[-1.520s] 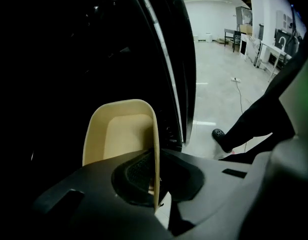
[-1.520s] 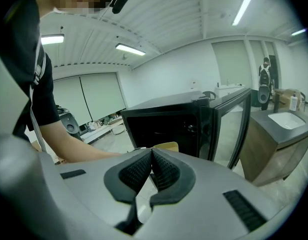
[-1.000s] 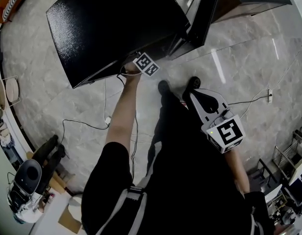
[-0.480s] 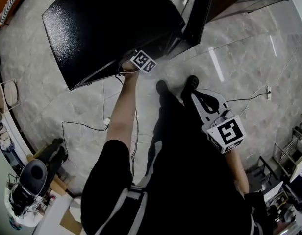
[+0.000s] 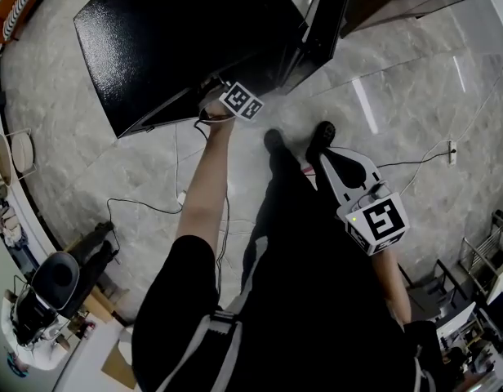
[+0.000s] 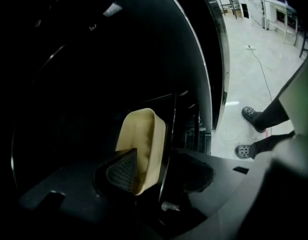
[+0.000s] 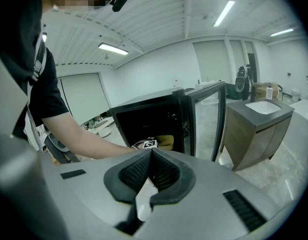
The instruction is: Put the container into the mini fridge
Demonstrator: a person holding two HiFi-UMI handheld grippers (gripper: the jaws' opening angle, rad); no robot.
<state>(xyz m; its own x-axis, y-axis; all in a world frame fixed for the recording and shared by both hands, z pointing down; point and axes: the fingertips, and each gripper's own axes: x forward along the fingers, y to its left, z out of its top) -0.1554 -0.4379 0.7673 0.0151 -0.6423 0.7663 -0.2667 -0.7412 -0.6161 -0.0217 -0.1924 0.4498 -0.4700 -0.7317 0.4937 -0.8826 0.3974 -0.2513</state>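
A cream plastic container [image 6: 142, 139] stands tilted inside the dark mini fridge [image 5: 186, 39], and shows through the fridge opening as a cream patch [image 7: 165, 142]. My left gripper [image 6: 155, 156] reaches into the fridge with its jaws opening. The container sits between them against the left pad [image 6: 125, 171], and a wide gap separates it from the right pad [image 6: 194, 170]. From the head view only the left gripper's marker cube [image 5: 242, 103] shows at the fridge mouth. My right gripper [image 7: 151, 156] is shut and empty, held back over the floor [image 5: 318, 160].
The fridge door [image 5: 329, 23] stands open to the right of the opening. A wooden sink cabinet [image 7: 259, 119] is beyond it. Cables [image 5: 145, 207] and a power strip [image 5: 452, 155] lie on the marble floor. The person's shoes [image 5: 323, 131] stand before the fridge.
The head view has shifted only slightly. The left arm stays reached into the fridge and the right gripper hangs in about the same place.
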